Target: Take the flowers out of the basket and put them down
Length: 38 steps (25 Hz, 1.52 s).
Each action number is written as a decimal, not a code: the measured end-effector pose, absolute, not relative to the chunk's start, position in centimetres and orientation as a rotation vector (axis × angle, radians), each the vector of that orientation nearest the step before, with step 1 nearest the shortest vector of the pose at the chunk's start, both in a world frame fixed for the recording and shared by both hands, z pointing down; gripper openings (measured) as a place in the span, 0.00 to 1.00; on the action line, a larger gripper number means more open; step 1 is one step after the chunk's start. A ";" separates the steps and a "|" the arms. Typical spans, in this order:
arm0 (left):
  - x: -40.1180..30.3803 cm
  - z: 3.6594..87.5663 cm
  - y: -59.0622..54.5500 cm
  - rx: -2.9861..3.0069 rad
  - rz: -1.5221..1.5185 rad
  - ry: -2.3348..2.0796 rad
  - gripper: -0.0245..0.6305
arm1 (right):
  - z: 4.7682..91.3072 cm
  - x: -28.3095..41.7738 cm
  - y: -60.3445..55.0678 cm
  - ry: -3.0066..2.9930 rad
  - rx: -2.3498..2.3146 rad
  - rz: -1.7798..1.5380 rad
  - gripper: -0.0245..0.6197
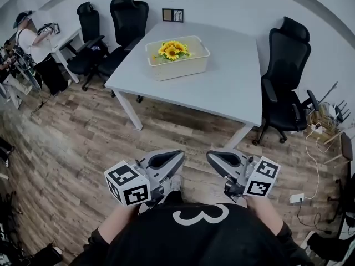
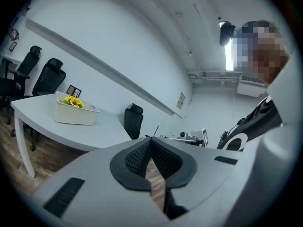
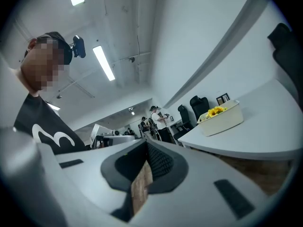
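Yellow sunflowers (image 1: 173,50) stand in a white basket (image 1: 178,66) near the far left corner of a white table (image 1: 222,85). Both grippers hang low, close to my body and well short of the table. The left gripper (image 1: 178,154) and the right gripper (image 1: 211,157) point inward toward each other, each with its jaw tips together and nothing between them. From the left gripper (image 2: 150,139) the basket (image 2: 73,115) and flowers (image 2: 72,101) show far off at the left. The right gripper (image 3: 146,144) sees the basket (image 3: 221,122) and flowers (image 3: 216,110) far off at the right.
Wooden floor lies between me and the table. Black office chairs stand at its right (image 1: 288,76) and far left (image 1: 125,26). A small picture frame (image 1: 172,15) sits at the table's back edge. Another person (image 1: 33,43) stands far left. A power strip (image 1: 297,197) and cables lie at right.
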State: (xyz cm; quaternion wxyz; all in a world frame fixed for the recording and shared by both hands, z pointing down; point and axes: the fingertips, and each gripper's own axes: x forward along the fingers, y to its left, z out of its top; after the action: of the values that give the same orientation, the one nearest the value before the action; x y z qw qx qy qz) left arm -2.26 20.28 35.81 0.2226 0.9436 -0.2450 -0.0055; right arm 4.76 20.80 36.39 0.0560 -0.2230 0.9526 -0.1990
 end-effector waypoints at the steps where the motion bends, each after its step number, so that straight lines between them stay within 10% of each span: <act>1: -2.8 35.9 18.8 2.600 -0.014 -0.677 0.06 | 36.5 4.3 19.3 2.888 -0.679 -0.614 0.05; 38: -7.1 35.4 -15.0 2.633 0.052 -0.664 0.06 | 36.0 0.1 -14.5 2.957 -0.737 -0.591 0.05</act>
State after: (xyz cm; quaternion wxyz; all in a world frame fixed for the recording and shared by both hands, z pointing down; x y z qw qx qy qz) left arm -7.07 -15.05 35.41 0.2110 0.9476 -0.2390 0.0187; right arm 0.12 -14.50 35.99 0.0188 -0.2374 0.9524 -0.1904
